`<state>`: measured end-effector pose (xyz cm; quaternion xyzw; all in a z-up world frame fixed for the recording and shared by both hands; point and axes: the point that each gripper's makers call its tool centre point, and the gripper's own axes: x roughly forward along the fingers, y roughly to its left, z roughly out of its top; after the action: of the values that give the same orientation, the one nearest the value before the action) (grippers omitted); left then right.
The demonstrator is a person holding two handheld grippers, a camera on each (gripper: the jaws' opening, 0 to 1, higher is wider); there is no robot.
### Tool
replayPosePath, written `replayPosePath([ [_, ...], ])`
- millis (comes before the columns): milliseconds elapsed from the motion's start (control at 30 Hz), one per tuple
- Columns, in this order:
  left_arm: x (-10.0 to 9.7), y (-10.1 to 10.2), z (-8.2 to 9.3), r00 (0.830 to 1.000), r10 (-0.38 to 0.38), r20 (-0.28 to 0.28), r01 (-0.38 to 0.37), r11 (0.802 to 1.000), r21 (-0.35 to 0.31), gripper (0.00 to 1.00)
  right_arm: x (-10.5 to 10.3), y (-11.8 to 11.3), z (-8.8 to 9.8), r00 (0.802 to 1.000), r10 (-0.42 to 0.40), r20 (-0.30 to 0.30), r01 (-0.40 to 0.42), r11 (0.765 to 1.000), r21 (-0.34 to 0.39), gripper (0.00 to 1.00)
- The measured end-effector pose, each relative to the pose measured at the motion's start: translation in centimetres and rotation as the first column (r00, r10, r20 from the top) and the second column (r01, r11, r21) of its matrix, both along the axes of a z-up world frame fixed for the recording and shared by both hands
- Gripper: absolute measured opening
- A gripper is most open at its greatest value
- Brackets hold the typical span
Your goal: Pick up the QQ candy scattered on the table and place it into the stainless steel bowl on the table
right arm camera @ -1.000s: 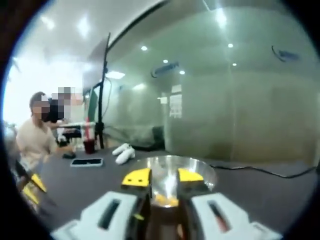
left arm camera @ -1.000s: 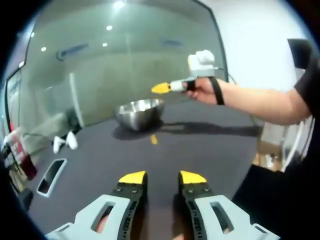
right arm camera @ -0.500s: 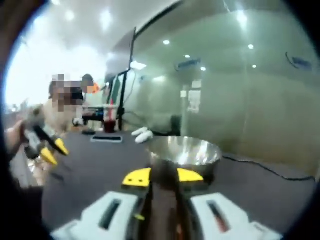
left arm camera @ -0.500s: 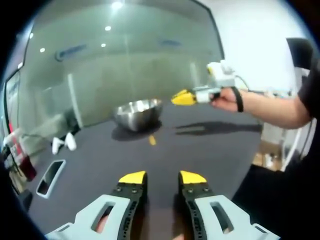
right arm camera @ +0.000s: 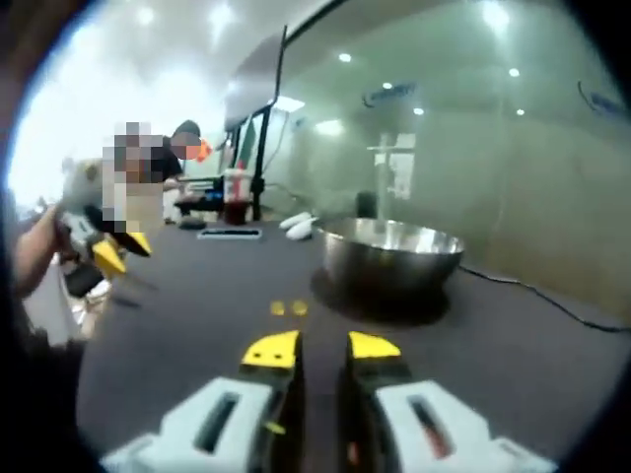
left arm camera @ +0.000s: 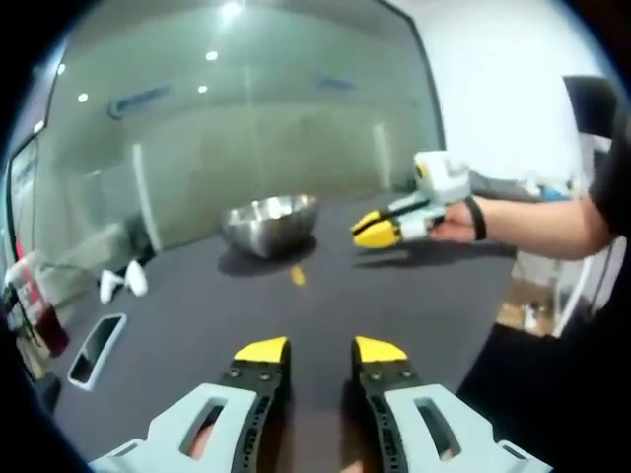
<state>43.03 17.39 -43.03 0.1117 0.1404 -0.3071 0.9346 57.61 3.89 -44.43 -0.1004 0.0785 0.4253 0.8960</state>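
A stainless steel bowl (left arm camera: 268,222) stands on the dark table; it also appears as the bowl (right arm camera: 389,256) ahead and to the right of my right gripper. Two small yellow QQ candies (right arm camera: 287,308) lie side by side on the table in front of it, seen as a yellow speck, the candy (left arm camera: 297,276), in the left gripper view. My right gripper (right arm camera: 322,347) hovers low just short of the candies, open and with nothing between its jaws. It enters the left gripper view as the right gripper (left arm camera: 380,232). My left gripper (left arm camera: 320,350) is open, far back from the bowl.
A phone (left arm camera: 96,345), two white controllers (left arm camera: 123,283) and a red drink (right arm camera: 235,202) sit along the table's far side. A cable (right arm camera: 513,281) runs behind the bowl. A glass wall stands beyond. A person sits at the table end, and the left gripper (right arm camera: 108,251) shows there too.
My right gripper has pulled back from above the bowl and dropped toward the table in front of it. The left gripper has stayed put.
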Motion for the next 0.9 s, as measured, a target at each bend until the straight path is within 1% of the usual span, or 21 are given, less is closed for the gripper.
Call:
replayPosePath([
  [200,0.0,0.3,-0.1,1.0,0.01,-0.004,-0.01,1.0,-0.008,0.27,0.6,2.5,-0.7,0.999,0.021,-0.024,-0.021,1.0,-0.023,0.18],
  [233,0.0,0.4,-0.1,1.0,0.01,-0.004,-0.01,1.0,-0.008,0.27,0.7,3.2,-1.2,0.999,0.038,-0.025,-0.039,0.998,-0.046,0.18],
  [333,-0.2,0.6,0.0,1.0,0.011,-0.002,-0.011,1.0,-0.009,0.27,1.1,4.3,-1.7,0.999,0.045,-0.022,-0.047,0.995,-0.085,0.18],
  [400,-0.2,0.9,0.0,1.0,0.018,-0.004,-0.018,1.0,-0.009,0.27,2.4,4.7,-2.1,0.999,0.049,-0.01,-0.05,0.991,-0.126,0.18],
  [433,-0.2,1.1,-0.1,1.0,0.022,-0.005,-0.022,1.0,-0.01,0.27,2.4,5.0,-2.1,0.999,0.054,-0.005,-0.054,0.99,-0.132,0.18],
  [500,-0.2,1.3,-0.1,1.0,0.026,-0.009,-0.026,1.0,-0.017,0.27,2.8,5.4,-2.0,0.998,0.056,-0.01,-0.057,0.99,-0.127,0.18],
  [633,-0.3,1.3,0.0,1.0,0.027,-0.008,-0.027,0.999,-0.023,0.27,3.2,6.1,-2.4,0.998,0.054,-0.04,-0.059,0.991,-0.12,0.17],
  [733,-0.4,1.4,0.0,1.0,0.027,-0.008,-0.028,0.999,-0.025,0.27,3.1,7.0,-2.5,0.995,0.073,-0.062,-0.078,0.993,-0.083,0.17],
  [900,-0.4,1.7,-0.2,0.999,0.033,-0.012,-0.033,0.999,-0.021,0.27,3.5,7.6,-3.3,0.994,0.069,-0.082,-0.077,0.993,-0.091,0.15],
])
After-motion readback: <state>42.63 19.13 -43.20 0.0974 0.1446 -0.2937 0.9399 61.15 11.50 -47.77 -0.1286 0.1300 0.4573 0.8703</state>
